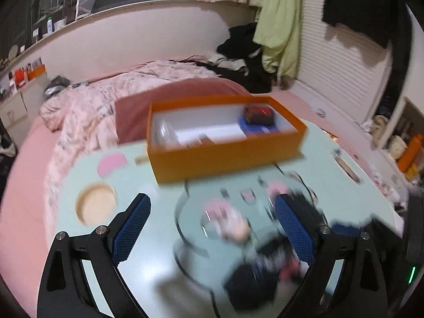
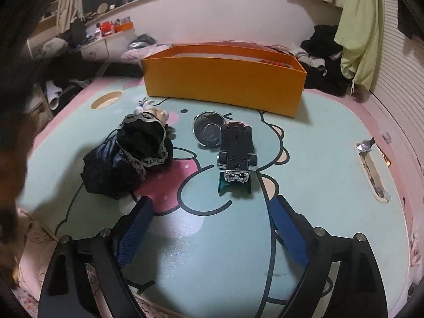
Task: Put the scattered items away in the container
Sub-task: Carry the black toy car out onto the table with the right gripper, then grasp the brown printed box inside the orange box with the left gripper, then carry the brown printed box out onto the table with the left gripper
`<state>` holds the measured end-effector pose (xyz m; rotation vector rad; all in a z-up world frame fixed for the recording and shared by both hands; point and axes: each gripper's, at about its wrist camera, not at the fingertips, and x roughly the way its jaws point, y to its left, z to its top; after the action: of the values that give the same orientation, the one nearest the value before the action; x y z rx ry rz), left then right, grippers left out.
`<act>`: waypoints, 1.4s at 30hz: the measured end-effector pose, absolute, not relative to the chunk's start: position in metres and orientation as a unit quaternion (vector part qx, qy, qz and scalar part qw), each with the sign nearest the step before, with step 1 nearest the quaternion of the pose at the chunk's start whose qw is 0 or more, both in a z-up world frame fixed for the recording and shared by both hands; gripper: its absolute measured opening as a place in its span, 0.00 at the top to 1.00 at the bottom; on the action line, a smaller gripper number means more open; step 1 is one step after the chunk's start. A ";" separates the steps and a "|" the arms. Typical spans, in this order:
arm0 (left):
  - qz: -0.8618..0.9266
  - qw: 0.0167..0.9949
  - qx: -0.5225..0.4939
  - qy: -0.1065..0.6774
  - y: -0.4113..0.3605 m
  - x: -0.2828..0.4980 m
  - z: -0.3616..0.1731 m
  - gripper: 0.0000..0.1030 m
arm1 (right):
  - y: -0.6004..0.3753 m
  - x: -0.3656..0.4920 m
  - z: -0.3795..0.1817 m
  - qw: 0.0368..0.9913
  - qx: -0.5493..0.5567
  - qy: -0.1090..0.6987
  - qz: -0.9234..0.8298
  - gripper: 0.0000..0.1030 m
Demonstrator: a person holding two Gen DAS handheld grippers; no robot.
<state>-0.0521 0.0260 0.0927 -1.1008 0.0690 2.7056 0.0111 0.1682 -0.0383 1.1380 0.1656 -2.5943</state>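
Observation:
An orange box (image 2: 222, 84) stands at the far side of the mint-green table (image 2: 318, 159). In front of it lie a doll in a black lace dress (image 2: 132, 156), a small steel bowl (image 2: 208, 129) and an upside-down black toy car (image 2: 237, 148). My right gripper (image 2: 212, 212) is open and empty, hanging just short of the car. The left wrist view is blurred: my left gripper (image 1: 212, 212) is open above the doll (image 1: 233, 225), with nothing gripped. The orange box (image 1: 225, 156) holds a red item (image 1: 258, 112) on something blue.
A round cup hole (image 2: 106, 100) sits at the table's far left, and a slot with a foil scrap (image 2: 364, 145) at its right edge. A bed with a pink quilt (image 1: 87, 106) lies behind the table. Clothes hang at the back right.

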 end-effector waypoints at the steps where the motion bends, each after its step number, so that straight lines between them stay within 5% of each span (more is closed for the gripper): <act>1: 0.919 0.105 -0.378 0.024 0.028 -0.068 0.102 0.10 | 0.169 0.013 -0.038 0.152 0.396 0.058 -0.904 0.10; 8: 0.823 0.074 -0.559 -0.063 0.036 -0.204 0.098 0.29 | 0.169 0.011 -0.038 0.151 0.394 0.057 -0.905 0.10; 16: 0.773 0.030 -0.633 -0.029 0.066 -0.238 0.045 0.30 | 0.168 0.017 -0.038 0.157 0.390 0.048 -0.906 0.10; 18: 0.777 0.007 -0.629 0.011 0.075 -0.242 0.040 0.30 | 0.168 0.018 -0.037 0.159 0.389 0.046 -0.906 0.09; 22: 0.776 0.038 -0.629 0.021 0.087 -0.236 0.029 0.51 | 0.168 0.018 -0.036 0.161 0.389 0.044 -0.906 0.09; 24: 0.782 0.058 -0.619 0.043 0.094 -0.229 0.027 0.53 | 0.169 0.018 -0.035 0.161 0.389 0.042 -0.906 0.09; 28: 0.781 0.061 -0.622 0.000 0.081 -0.230 0.029 0.59 | 0.168 0.018 -0.035 0.162 0.389 0.041 -0.906 0.08; 33: 0.802 0.076 -0.592 -0.026 0.067 -0.218 0.039 0.59 | 0.168 0.019 -0.035 0.163 0.389 0.039 -0.906 0.08; 42: 0.870 0.140 -0.467 -0.073 0.029 -0.144 0.144 0.59 | 0.167 0.020 -0.034 0.163 0.389 0.039 -0.906 0.08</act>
<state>-0.1444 0.0292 0.1441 -1.3500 -0.2111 2.5133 0.0204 0.1667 -0.0344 1.1105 0.1113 -2.5823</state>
